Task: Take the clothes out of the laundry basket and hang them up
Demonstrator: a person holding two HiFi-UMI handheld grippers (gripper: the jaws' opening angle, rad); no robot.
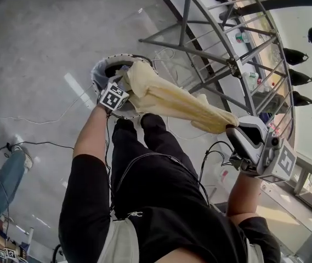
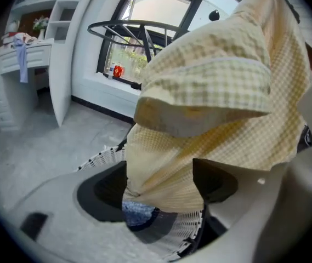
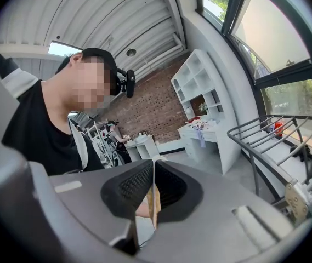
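A long yellow checked garment [image 1: 172, 100] stretches from the round white mesh laundry basket [image 1: 98, 70] to my right gripper [image 1: 233, 129], which is shut on its end. In the right gripper view a thin yellow edge of cloth [image 3: 154, 201] shows pinched between the closed jaws of the right gripper [image 3: 153, 193]. My left gripper [image 1: 122, 87] hangs over the basket, close beside the garment's lower end. Its jaws stand wide open in the left gripper view, with the yellow garment [image 2: 210, 92] hanging between the jaws of the left gripper [image 2: 158, 193]. Below lies a blue cloth [image 2: 139, 212] inside the basket [image 2: 184, 230].
A grey metal drying rack [image 1: 227, 53] stands to the right of the basket, before a big window [image 2: 156, 10]. Cables [image 1: 35, 122] trail over the grey floor. Another person's leg in jeans [image 1: 2, 179] is at the left. A white desk and shelves [image 2: 24, 59] stand by the wall.
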